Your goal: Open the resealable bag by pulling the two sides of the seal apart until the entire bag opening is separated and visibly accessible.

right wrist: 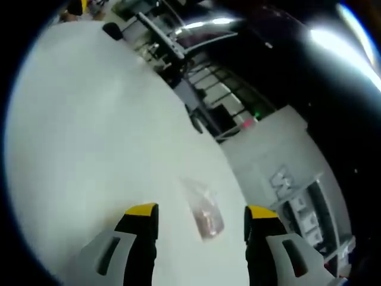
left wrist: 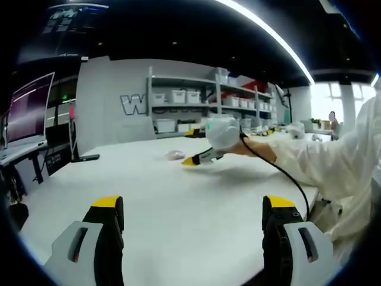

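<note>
- Two yellow-tipped jaws of the left gripper (left wrist: 193, 211) are seen rising from 6 o'clock in the left gripper view, held wide apart with nothing between them — only bare table (left wrist: 178, 196) lies beyond.
- Toward 12 o'clock of those jaws, the right gripper (left wrist: 189, 161) is seen over the table, carried by a white sleeve (left wrist: 333, 161) entering from 3 o'clock; a black cable (left wrist: 280, 170) trails from it. From this side, it cannot be told whether its jaws are apart.
- Just beyond its yellow tip, at about 11 o'clock, the bag (left wrist: 174, 155) is seen lying flat on the table, small and pale.
- In the right gripper view, the right gripper (right wrist: 201, 217) is shown with jaws spread apart and empty — the bag (right wrist: 203, 208) lies flat on the table (right wrist: 89, 131) between the two tips, untouched by either, clear with something pinkish inside.
- Shelves (left wrist: 196, 101) with white bins are seen at 12 o'clock in the left gripper view, and a monitor (left wrist: 27, 110) at 9 o'clock.
</note>
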Tool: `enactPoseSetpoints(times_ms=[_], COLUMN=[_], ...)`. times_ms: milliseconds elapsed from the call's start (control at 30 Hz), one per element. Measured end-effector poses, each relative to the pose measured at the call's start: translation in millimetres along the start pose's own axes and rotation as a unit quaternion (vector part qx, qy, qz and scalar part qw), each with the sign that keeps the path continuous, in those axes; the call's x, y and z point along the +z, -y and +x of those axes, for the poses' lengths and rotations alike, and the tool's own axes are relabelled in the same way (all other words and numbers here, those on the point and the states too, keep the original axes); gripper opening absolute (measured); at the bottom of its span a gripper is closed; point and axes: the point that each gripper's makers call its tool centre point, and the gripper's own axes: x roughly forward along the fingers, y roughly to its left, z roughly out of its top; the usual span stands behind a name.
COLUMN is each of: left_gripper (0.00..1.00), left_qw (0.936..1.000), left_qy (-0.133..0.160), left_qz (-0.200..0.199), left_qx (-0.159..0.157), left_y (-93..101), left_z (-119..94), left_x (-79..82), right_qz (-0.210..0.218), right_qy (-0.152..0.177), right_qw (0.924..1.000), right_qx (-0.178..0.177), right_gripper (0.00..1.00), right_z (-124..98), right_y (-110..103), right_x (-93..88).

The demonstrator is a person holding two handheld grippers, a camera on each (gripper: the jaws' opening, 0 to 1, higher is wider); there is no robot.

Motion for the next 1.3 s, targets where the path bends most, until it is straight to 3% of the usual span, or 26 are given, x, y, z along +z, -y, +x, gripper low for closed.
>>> enactPoseSetpoints(times_ms=[1300], left_gripper=[0.96], left_qw=[1.0], left_qy=[-0.003], left_qz=[-0.003], left_qx=[0.005], left_y=[-4.6], left_z=[0.2], left_x=[-3.3], right_qz=[-0.011], right_qy=[-0.006], right_qw=[0.9999], right_qx=[0.0], right_gripper=[0.56], right_z=[17.3], right_y=[-6.4], right_x=[-0.7])
